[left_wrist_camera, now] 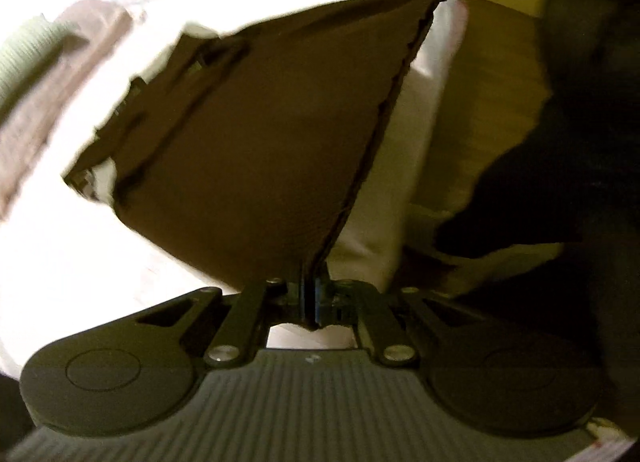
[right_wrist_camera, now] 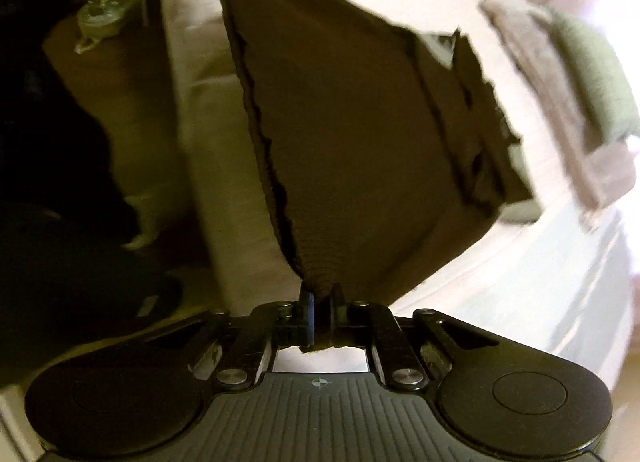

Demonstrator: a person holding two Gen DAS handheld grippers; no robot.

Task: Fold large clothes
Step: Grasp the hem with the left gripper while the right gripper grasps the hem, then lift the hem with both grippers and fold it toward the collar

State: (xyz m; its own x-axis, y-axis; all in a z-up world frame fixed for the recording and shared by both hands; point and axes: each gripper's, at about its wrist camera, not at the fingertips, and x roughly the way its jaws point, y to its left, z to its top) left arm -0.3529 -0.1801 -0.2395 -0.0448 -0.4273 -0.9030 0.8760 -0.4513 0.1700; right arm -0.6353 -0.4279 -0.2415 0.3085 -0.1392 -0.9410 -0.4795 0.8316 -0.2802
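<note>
both claws up, brown garment stretched between them over the bed

left gripper (left_wrist_camera: pixel 310 298) pinches one corner of the brown garment (left_wrist_camera: pixel 256 150), right gripper (right_wrist_camera: pixel 320 318) is clamped on the other corner; the cloth hangs taut above the white bed (right_wrist_camera: pixel 500 294), folded towels (right_wrist_camera: pixel 560 102) lying beyond it.

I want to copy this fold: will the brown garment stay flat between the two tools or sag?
The brown garment probably sags: it is pinched only along one edge by the left tool and the right tool. Layered edges suggest floppy, fairly thick cloth.
</note>
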